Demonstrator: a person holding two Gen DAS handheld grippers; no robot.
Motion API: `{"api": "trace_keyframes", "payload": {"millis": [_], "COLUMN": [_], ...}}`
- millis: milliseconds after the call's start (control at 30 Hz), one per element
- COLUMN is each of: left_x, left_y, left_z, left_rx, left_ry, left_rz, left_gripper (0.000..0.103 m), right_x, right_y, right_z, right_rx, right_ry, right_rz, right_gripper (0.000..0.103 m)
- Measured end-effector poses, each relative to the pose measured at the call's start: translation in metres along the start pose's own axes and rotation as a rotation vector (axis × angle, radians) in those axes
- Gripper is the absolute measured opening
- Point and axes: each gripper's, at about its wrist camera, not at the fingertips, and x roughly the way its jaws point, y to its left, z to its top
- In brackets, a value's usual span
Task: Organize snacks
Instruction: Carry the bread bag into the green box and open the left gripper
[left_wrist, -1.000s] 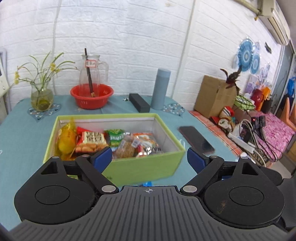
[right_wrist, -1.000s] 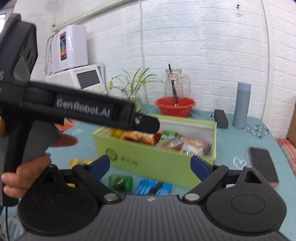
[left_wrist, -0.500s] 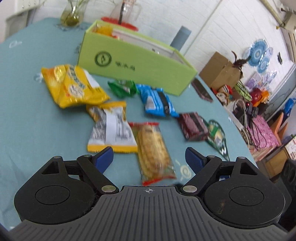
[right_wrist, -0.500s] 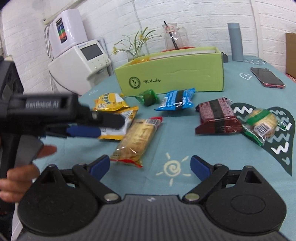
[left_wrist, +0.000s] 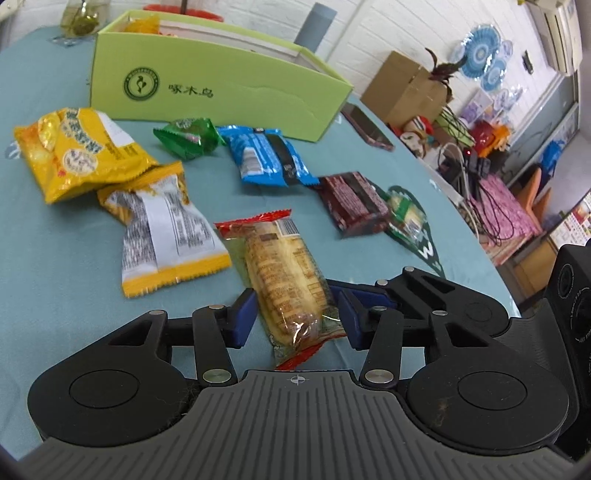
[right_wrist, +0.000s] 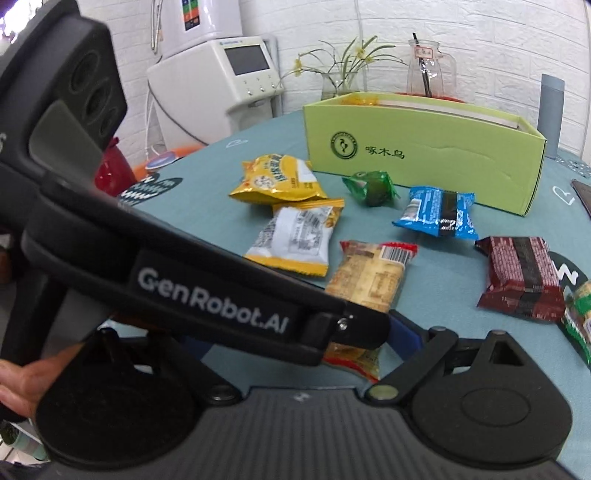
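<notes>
A clear, red-ended packet of golden biscuits (left_wrist: 286, 273) lies on a teal cloth-covered surface (left_wrist: 55, 236), between the blue pads of the left gripper (left_wrist: 297, 314). Its jaws stand apart, one pad on each side of the packet, close to it but not clearly pressing. The right gripper (right_wrist: 369, 343) sits low behind the same packet; the left tool's black body crosses in front, so I cannot tell how its jaws stand.

Around the packet lie more snacks: a white and yellow packet (left_wrist: 166, 229) just to its left, a yellow bag (left_wrist: 79, 151) beyond that, a small green sweet (left_wrist: 188, 136), a blue packet (left_wrist: 267, 158), a dark red packet (left_wrist: 352, 203) and a green-edged one (left_wrist: 404, 214) touching it. Behind them stands an open lime-green box (left_wrist: 221, 92) with snacks inside.

Farther back, the surface carries a grey cylinder (right_wrist: 552, 114), a glass jug (right_wrist: 424, 72), a vase of yellow flowers (right_wrist: 340, 79) and a dark phone (left_wrist: 365, 125). A white brick wall (right_wrist: 461, 33) lies behind, with a white appliance (right_wrist: 229, 85) to one side and a cardboard box (left_wrist: 406, 92) to the other.
</notes>
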Motion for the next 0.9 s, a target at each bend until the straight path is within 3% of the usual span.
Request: {"api": "trace_keyframes", "payload": {"millis": [200, 300, 400, 533, 600, 667, 733, 767, 900], "left_x": [-0.017, -0.025, -0.025, -0.014, -0.011, -0.008, -0.009, -0.011, -0.016], "left_y": [-0.021, -0.018, -0.012, -0.010, -0.013, -0.018, -0.020, -0.021, -0.019], "left_z": [-0.027, -0.017, -0.008, -0.013, -0.017, -0.017, -0.014, -0.011, 0.023], "left_rx": [0.038, 0.021, -0.001, -0.011, 0.010, 0.047, 0.040, 0.043, 0.020], "left_ry": [0.007, -0.048, -0.057, -0.014, -0.022, -0.007, -0.010, -0.021, -0.061], "left_rz": [0.017, 0.035, 0.049, 0.047, 0.059, 0.061, 0.059, 0.065, 0.012], "left_gripper": [0.038, 0.050, 0.051, 0.050, 0.048, 0.022, 0.016, 0.009, 0.006], "right_x": [-0.027, -0.039, -0.042, -0.031, -0.023, -0.021, -0.022, -0.024, -0.031], "right_y": [0.016, 0.012, 0.005, 0.006, 0.008, 0.016, 0.011, 0.006, -0.014], "right_z": [-0.022, -0.021, -0.019, -0.024, -0.027, -0.026, -0.020, -0.017, 0.009], "right_rx": [-0.004, 0.020, 0.054, 0.055, 0.042, -0.021, 0.004, 0.018, 0.032], "right_ry": [-0.002, -0.070, -0.084, -0.049, -0.032, -0.044, -0.041, -0.048, -0.109], "right_rz": [0.006, -0.086, -0.108, -0.089, -0.084, -0.122, -0.117, -0.110, -0.112], "right_gripper": [0.093, 0.093, 0.093, 0.093, 0.090, 0.065, 0.062, 0.061, 0.061]}}
